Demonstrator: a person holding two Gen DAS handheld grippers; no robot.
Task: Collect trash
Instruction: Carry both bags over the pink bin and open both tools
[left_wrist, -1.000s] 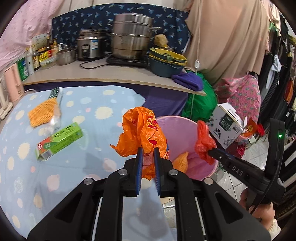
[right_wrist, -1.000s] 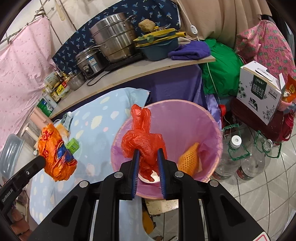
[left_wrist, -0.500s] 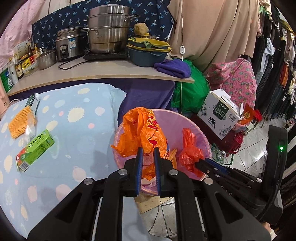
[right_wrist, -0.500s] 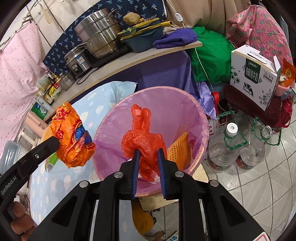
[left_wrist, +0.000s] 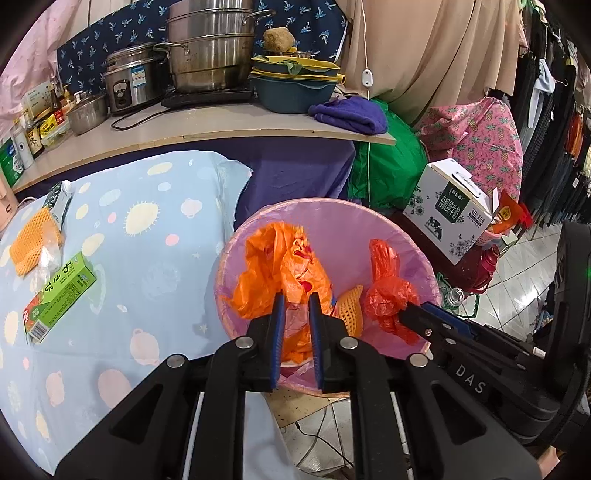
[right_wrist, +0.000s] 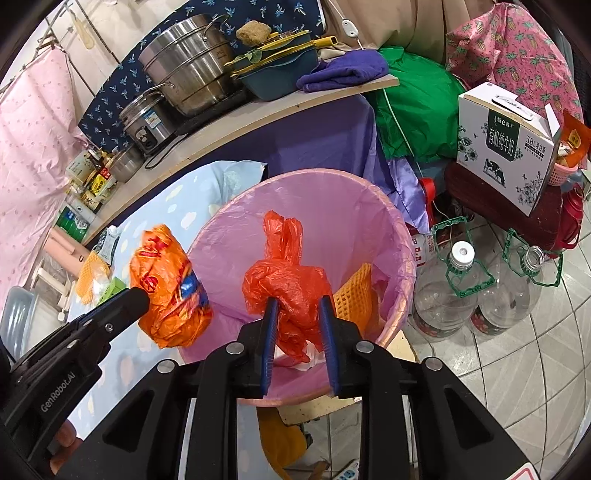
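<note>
Left gripper (left_wrist: 295, 310) clamps orange plastic bag (left_wrist: 280, 266), right gripper (right_wrist: 297, 314) clamps red plastic bag (right_wrist: 284, 280); both hang over pink-lined bin (right_wrist: 369, 206), unreleased. 1 foam net (right_wrist: 354, 295) binned. Green carton (left_wrist: 59, 295), 2nd net (left_wrist: 27, 240) left on tablecloth (left_wrist: 147, 258).

The orange bag (left_wrist: 280, 273) is motion-blurred at its top, its lower part hidden behind the left hand-held gripper (left_wrist: 295, 314).

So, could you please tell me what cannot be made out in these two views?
- Bottom of the pink-lined waste bin: both views, hidden by the crumpled orange plastic bag, the red plastic bag and gripper fingers.
- Labels of the shelf bottles: left wrist view, too small.
</note>
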